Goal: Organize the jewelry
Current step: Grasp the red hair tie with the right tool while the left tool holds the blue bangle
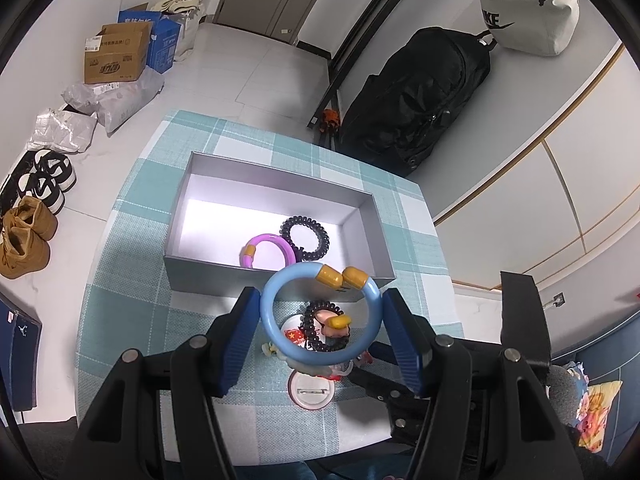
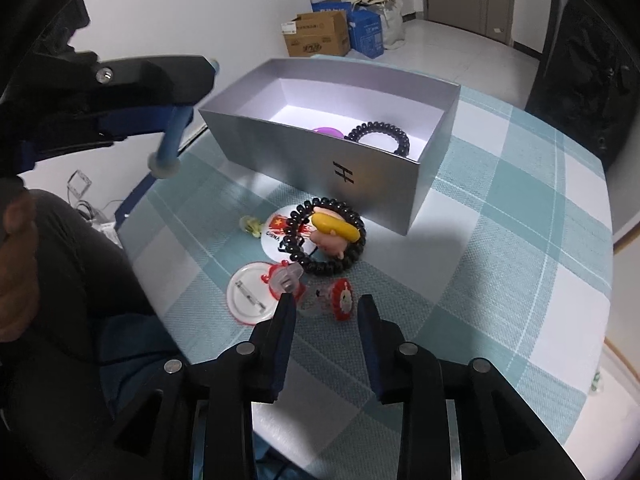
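My left gripper [image 1: 320, 300] is shut on a light blue bangle [image 1: 276, 320] with yellow-brown ends and holds it above the table, just in front of the grey box [image 1: 280, 278]. The bangle also shows in the right wrist view [image 2: 170, 136], edge-on in the left gripper. Inside the box lie a purple bangle [image 1: 266, 242] and a black coil hair tie [image 1: 306, 236]. My right gripper [image 2: 326, 300] is open, low over the table, its fingertips beside a red flower clip [image 2: 342, 300]. A second black coil tie with a pink figure [image 2: 324, 236] lies on a round badge [image 2: 276, 228].
The checked teal cloth [image 2: 500, 240] covers a small table. A face-down white badge [image 2: 244, 292], a red-and-clear clip [image 2: 286, 280] and a small yellow-green piece [image 2: 250, 226] lie near the front. Cardboard boxes [image 1: 116, 54], shoes [image 1: 28, 236] and a black bag [image 1: 416, 100] stand on the floor.
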Tool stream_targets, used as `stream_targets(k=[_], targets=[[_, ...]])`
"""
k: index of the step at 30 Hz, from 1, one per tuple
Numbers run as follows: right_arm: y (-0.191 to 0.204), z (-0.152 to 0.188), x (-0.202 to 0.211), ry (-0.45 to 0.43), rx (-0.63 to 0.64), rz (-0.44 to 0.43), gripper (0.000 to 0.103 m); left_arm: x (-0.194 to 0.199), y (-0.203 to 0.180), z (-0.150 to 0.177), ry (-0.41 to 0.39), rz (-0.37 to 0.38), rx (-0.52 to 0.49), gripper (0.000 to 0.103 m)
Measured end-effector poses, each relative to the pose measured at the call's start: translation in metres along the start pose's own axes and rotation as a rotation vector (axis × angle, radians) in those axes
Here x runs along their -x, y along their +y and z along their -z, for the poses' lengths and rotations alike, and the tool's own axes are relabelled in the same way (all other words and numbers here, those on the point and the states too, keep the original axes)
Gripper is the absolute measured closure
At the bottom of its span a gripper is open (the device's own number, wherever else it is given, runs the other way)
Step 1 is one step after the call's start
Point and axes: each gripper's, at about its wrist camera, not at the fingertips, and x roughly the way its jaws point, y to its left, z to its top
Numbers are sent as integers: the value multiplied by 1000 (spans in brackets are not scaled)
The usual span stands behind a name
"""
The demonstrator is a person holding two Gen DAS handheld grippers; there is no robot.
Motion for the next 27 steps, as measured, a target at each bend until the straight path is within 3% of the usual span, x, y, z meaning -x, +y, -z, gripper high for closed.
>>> stream_targets(k=[2, 5, 12, 27], targets=[[0, -2, -2, 5, 0, 3, 72, -1, 0, 0, 3, -1, 1, 45], [0, -3, -5, 18, 0, -3, 84, -1, 2, -1, 5, -1, 4, 45], [-13, -2, 8, -6, -40, -7, 84, -1, 4, -5, 4, 8, 14, 45], [-29, -50, 66, -316, -164, -114, 84, -4, 1, -25, -50, -22, -16, 45]])
